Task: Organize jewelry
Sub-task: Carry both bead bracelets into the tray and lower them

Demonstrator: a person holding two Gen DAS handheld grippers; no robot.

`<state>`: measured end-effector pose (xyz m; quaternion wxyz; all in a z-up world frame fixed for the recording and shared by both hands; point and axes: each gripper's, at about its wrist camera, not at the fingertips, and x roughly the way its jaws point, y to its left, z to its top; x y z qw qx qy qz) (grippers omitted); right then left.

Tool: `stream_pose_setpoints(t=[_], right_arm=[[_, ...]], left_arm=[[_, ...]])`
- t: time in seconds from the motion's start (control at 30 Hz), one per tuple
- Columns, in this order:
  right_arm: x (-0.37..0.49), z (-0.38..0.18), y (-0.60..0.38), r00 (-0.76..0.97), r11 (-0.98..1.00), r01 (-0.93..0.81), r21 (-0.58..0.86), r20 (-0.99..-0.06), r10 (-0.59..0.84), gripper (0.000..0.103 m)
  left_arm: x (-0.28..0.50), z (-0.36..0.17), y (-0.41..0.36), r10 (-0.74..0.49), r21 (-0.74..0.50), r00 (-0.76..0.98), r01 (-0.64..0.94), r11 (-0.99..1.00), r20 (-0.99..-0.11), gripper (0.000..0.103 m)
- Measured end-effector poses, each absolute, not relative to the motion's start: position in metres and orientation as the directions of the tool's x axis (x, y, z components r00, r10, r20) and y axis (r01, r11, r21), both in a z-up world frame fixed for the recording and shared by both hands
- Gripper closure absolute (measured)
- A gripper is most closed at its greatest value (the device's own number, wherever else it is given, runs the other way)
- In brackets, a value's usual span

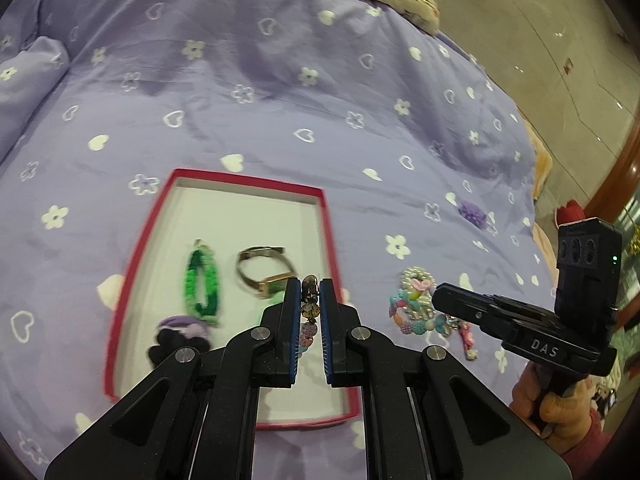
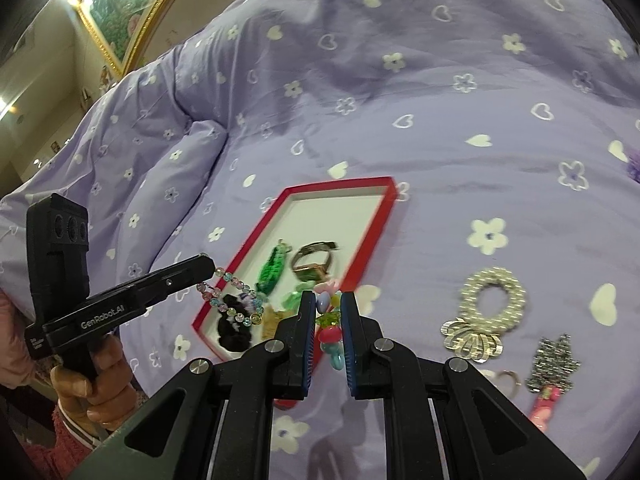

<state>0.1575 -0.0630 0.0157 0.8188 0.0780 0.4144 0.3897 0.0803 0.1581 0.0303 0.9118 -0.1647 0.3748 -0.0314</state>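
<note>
Our left tongs [image 1: 310, 312] are clamped on a string of clear pastel beads [image 1: 309, 320], which hangs over the red tray [image 1: 120, 304]. Only the right wrist view shows that beaded bracelet [image 2: 236, 300] as a loop drooping from the left tongs' tip onto the tray's near end. Our right tongs [image 2: 327, 320] grip a bracelet of chunky coloured charms [image 2: 331, 332], its long axis running roughly 12 to 6 between the fingers. The left view shows that cluster [image 1: 416, 308] at the right tongs' tip, just outside the tray at 3 o'clock.

In the tray lie a green woven band [image 1: 202, 280], a gold bangle [image 1: 262, 272] and a dark scrunchie [image 1: 176, 336]; its far half, toward 12, is bare white. Only the right view shows a pearl ring ornament [image 2: 490, 304], a glittery clip [image 2: 554, 364] and a pink piece [image 2: 544, 404] on the purple bedspread [image 2: 440, 120] at 3 to 4 o'clock.
</note>
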Motion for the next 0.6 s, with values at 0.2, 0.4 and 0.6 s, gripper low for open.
stream_pose_setpoints(t=[0.2, 0.4, 0.6], right_arm=[[0.149, 0.017, -0.029, 0.304, 0.641, -0.619, 0.454, -0.613, 0.729, 0.091], [0.133, 0.011, 0.005, 0.239, 0.592, -0.661, 0.461, -0.619, 0.748, 0.091], [0.122, -0.005, 0.029, 0.183, 0.570, -0.681, 0.460, -0.646, 0.741, 0.091]], left_arm=[[0.070, 0.024, 0.181, -0.151, -0.327, 0.716, -0.113, 0.938, -0.681, 0.095], [0.061, 0.011, 0.195, -0.138, -0.334, 0.703, -0.149, 0.931, -0.697, 0.095], [0.052, -0.010, 0.208, -0.129, -0.338, 0.677, -0.187, 0.922, -0.725, 0.095]])
